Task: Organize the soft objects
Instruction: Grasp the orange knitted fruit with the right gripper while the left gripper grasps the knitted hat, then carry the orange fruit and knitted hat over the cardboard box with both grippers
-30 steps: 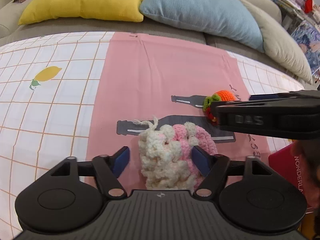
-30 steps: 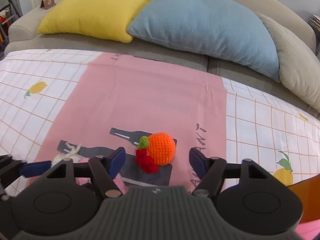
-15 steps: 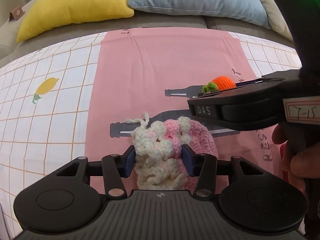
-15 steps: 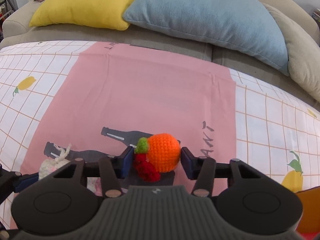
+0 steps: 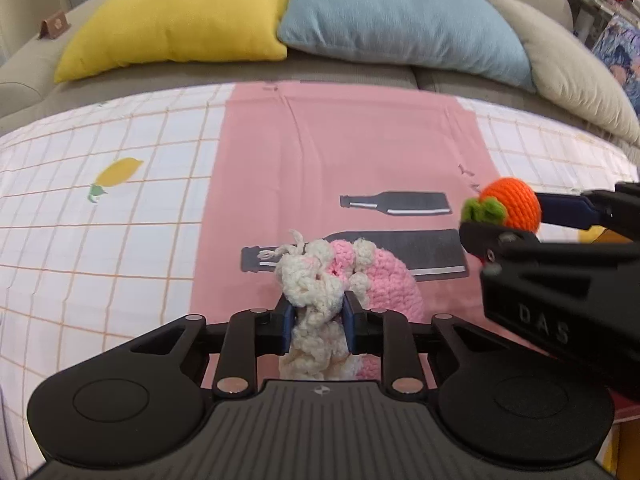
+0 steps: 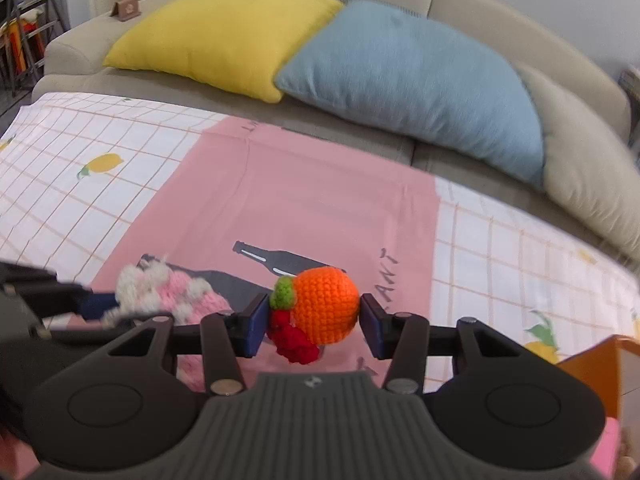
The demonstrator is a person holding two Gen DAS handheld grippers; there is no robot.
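My left gripper (image 5: 316,320) is shut on a cream and pink crochet piece (image 5: 320,280) and holds it a little above the pink cloth (image 5: 340,152). My right gripper (image 6: 314,320) is shut on an orange crochet fruit (image 6: 326,304) with a green leaf and red berries hanging below it, lifted above the cloth. The fruit also shows at the right of the left wrist view (image 5: 510,206), held by the right gripper. The crochet piece shows at the left of the right wrist view (image 6: 168,292).
A checked lemon-print sheet (image 5: 100,220) covers the surface under the pink cloth. A yellow pillow (image 5: 180,28), a blue pillow (image 5: 400,24) and a beige pillow (image 5: 580,84) lean on the sofa behind. An orange box corner (image 6: 600,372) stands at the right.
Both grippers have closed, the left on the crochet piece and the right on the orange fruit. Both objects have been lifted off the cloth.
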